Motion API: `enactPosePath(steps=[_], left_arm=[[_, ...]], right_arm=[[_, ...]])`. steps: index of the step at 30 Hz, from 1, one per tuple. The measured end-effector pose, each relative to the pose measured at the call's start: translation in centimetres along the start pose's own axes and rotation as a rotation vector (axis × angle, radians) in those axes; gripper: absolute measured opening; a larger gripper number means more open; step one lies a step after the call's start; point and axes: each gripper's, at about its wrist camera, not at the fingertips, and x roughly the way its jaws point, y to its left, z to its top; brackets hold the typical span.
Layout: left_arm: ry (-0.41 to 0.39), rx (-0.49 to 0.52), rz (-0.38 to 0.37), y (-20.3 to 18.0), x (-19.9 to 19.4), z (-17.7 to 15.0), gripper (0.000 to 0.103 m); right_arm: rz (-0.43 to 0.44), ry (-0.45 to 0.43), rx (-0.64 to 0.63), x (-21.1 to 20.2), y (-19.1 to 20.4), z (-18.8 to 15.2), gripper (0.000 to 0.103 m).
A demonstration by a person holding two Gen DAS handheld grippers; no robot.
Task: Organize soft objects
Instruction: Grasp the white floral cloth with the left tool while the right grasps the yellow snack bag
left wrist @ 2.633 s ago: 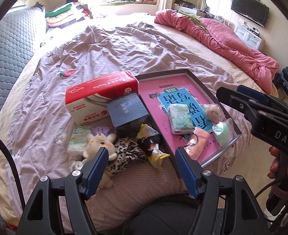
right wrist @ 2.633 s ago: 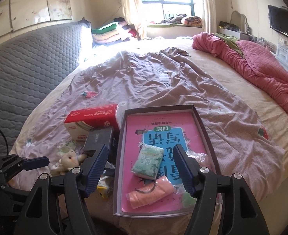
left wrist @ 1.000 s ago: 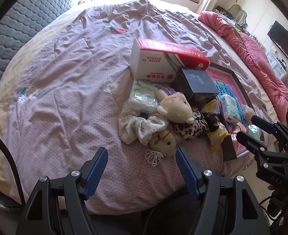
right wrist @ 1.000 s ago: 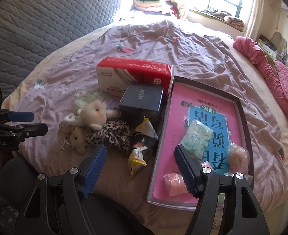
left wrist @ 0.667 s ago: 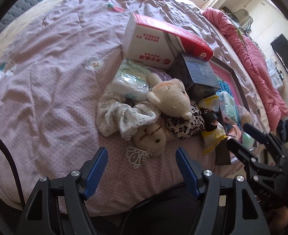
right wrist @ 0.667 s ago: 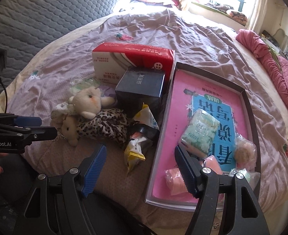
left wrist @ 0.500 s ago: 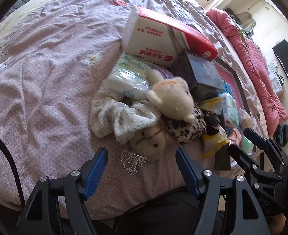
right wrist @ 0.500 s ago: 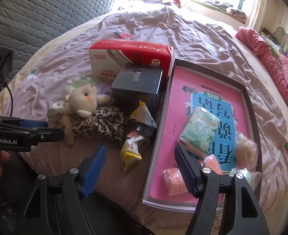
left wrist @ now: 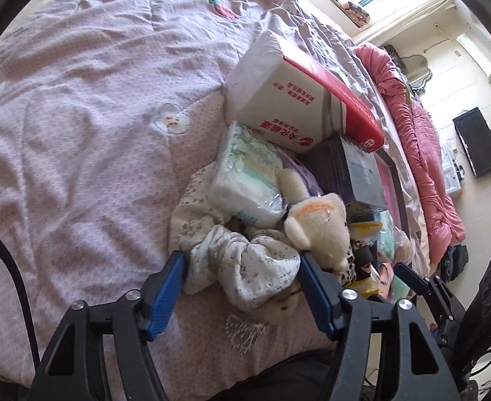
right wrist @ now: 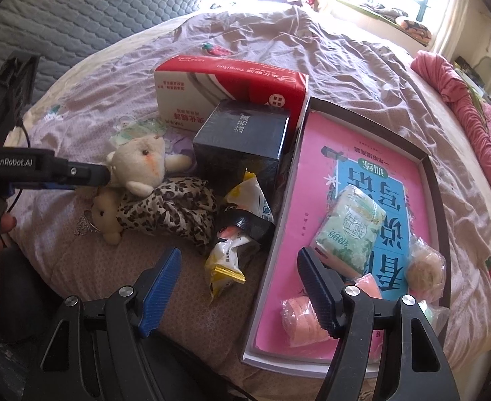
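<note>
Down in the left wrist view, your left hand-held gripper straddles a crumpled white floral cloth; its jaws have just been closing, with the cloth between the blue pads. Whether the pads press on the fabric yet, you cannot tell, since folds cover their inner faces. A cream plush toy lies just beside the far pad, on a leopard-print cloth that is mostly hidden. A smaller plush bear is half buried under the floral cloth. Behind them sit a wrapped tissue pack, a red and white box and a dark box. Only a thin strip of the tray shows, and the right tool is cut off at the frame edge.

Over in the right wrist view, your right hand-held gripper hangs spread above the bed, with nothing between its fingers. One finger covers part of the tray near its front, hiding the corner of a green tissue pack and part of a pink roll. A beige ball in plastic lies against the tray's right wall. The left tool's tip blocks the floral cloth here, reaching the plush toy beside the leopard-print cloth.
</note>
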Motion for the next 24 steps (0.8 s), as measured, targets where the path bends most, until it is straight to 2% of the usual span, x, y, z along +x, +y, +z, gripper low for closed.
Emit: enactPosePath(steps=[4,7,9,10,15,19,21,24], left_arm=[[0.011,-0.04,-0.052,0.4,0.9,0.5,0.057],[0.016,-0.054,-0.059,0.8,1.5,0.9,0.047],[0.021,-0.057,-0.062,0.9,1.9,1.2,0.037],[0.023,-0.059,-0.067,1.0,1.9,1.2,0.034],[0.02,-0.047,-0.079,0.9,2.2,1.4,0.021],[0.007,-0.028,-0.083,0.7,1.8,1.3,0.017],[-0.004,-0.011,-0.089,0.5,1.1,0.9,0.016],[-0.021,0.011,-0.083,-0.2,0.1,0.7,0.016]], right_arm=[[-0.024,0.007,-0.059,0.6,0.8,0.2,0.073],[-0.03,0.007,-0.121,1.1,1.8,0.4,0.073],[-0.058,0.024,-0.164,1.7,2.5,0.4,0.064],[-0.067,0.036,-0.183,2.0,2.8,0.3,0.061],[-0.144,0.079,-0.283,3.9,4.5,0.2,0.058],[-0.228,0.092,-0.359,5.6,5.3,0.0,0.056],[-0.255,0.09,-0.364,6.1,5.1,0.0,0.047],[-0.23,0.072,-0.33,5.8,4.4,0.1,0.043]])
